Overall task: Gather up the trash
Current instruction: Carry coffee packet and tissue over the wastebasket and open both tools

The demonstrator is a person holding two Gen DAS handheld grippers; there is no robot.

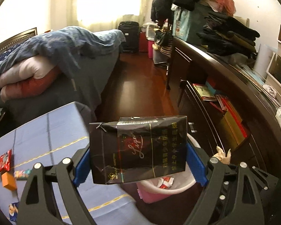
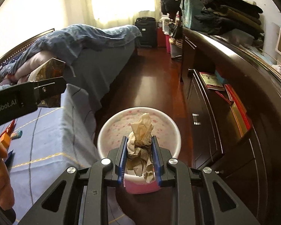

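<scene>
Risk: the crumpled tissue [image 2: 140,146], pinched in the narrow-set right gripper [image 2: 139,156], hangs over the pink waste bin [image 2: 103,131]; light paper may cling to a pad or drift past the rim when let go. 
Risk: the black cigarette pack [image 1: 138,150], clamped across its width by the wide-spread left gripper [image 1: 138,161], sits above the bin's near edge and could glance off onto the floor. 
Bin contents: red-and-white wrapper scraps [image 1: 165,181]. 
Outstanding: red packet [image 1: 3,161], orange box [image 1: 8,181] and other wrappers lying on the blue bedspread [image 1: 46,140].
</scene>
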